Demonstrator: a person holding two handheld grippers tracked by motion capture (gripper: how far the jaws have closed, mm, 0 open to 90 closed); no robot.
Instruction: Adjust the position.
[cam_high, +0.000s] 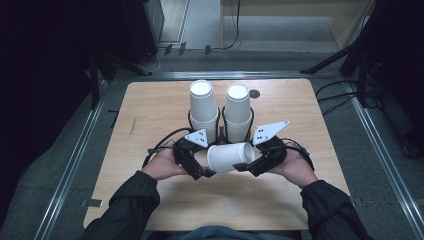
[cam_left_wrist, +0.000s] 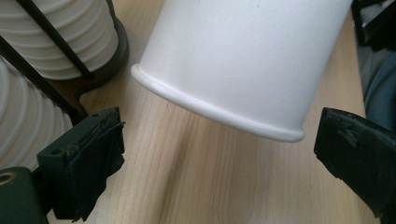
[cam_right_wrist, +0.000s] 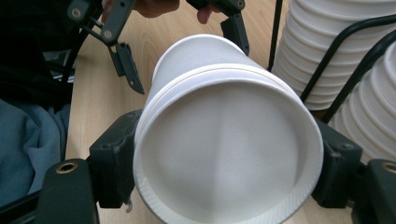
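We find the white paper cup (cam_high: 231, 157) lying sideways, base end clamped in the right gripper (cam_right_wrist: 224, 186), rim btwn but clear of the left gripper (cam_left_wrist: 219, 158) w/ jaws wide; judged light, thin-walled, easily crushed, so grip gently near the stiffer rolled rim.

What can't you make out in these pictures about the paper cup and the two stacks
- Inside of the paper cup: its mouth faces the left tool in the high view; the right tool view shows its bottom.
- Cup stacks: rack bases hidden behind the tools; count too small.
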